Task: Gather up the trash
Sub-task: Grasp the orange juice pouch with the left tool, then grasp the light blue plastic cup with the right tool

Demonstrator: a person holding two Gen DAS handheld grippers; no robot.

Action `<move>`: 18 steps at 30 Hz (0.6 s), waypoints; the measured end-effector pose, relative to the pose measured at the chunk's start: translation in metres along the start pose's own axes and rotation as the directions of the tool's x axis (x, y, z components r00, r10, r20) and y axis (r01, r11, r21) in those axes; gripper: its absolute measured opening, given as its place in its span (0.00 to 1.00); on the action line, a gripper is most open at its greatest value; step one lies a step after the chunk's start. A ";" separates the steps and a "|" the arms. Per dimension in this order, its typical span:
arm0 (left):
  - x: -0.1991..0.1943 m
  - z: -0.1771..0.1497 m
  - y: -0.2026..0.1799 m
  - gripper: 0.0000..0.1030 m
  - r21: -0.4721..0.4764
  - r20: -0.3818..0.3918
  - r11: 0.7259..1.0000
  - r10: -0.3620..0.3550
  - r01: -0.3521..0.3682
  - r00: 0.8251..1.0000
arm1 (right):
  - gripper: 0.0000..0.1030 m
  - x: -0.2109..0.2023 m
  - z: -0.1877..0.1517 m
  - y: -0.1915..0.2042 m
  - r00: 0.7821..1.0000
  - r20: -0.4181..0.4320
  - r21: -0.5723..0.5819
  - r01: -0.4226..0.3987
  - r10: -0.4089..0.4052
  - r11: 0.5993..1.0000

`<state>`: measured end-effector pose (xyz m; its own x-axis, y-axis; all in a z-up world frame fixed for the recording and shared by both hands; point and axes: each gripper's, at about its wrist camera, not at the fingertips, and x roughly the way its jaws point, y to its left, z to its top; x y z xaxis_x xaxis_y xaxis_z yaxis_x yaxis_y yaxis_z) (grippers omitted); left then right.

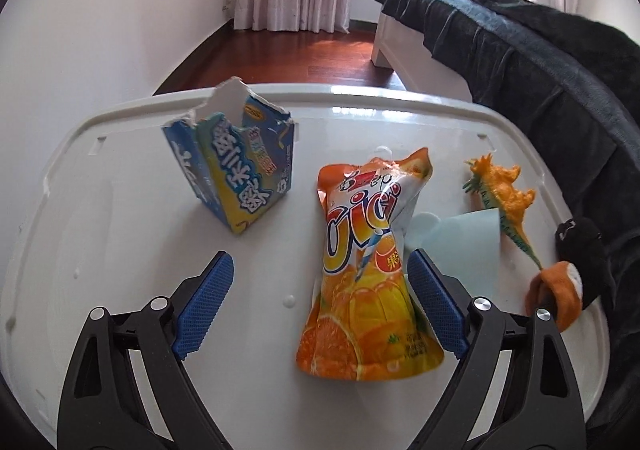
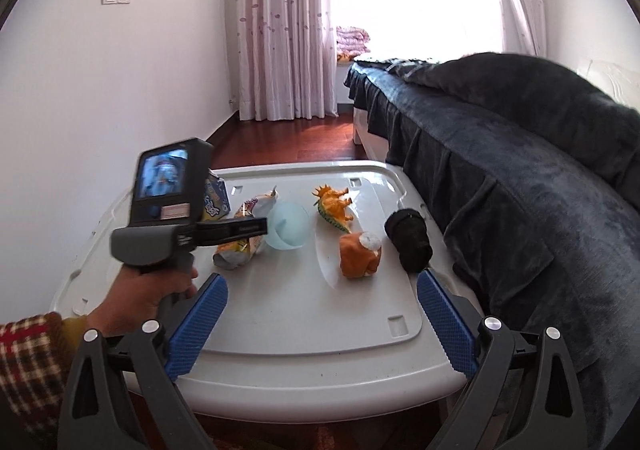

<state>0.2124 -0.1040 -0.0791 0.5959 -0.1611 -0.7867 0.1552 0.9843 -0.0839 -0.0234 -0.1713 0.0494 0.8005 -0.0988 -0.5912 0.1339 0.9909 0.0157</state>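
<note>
An orange juice pouch [image 1: 368,270] lies flat on the white plastic table top [image 1: 120,250]. My left gripper [image 1: 320,262] hangs open over it; the pouch sits between the blue pads, close to the right one, which does not press on it. A torn blue snack carton [image 1: 236,165] stands upright beyond the left finger. A pale blue paper cup [image 1: 460,246] lies on its side right of the pouch. My right gripper [image 2: 322,280] is open and empty over the table's near edge. From there I see the pouch [image 2: 244,242], the carton [image 2: 216,201] and the cup [image 2: 290,226].
An orange toy dinosaur [image 2: 336,205], an orange plush [image 2: 360,254] and a black rolled item [image 2: 410,242] lie on the table's right half. A bed with a dark blanket [image 2: 520,169] borders the right side. A hand [image 2: 140,290] in a plaid sleeve holds the left gripper's body.
</note>
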 end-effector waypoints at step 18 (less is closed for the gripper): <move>-0.032 -0.033 0.013 0.44 0.036 0.022 0.999 -0.033 0.032 0.999 | 0.92 0.023 0.003 0.001 0.999 -0.033 0.009 -0.013 0.014 1.000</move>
<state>0.1699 -0.0835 -0.0754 0.6075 -0.1951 -0.7700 0.2030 0.9753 -0.0870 -0.0031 -0.1731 0.0385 0.7826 -0.0821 -0.6171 0.1286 0.9912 0.0313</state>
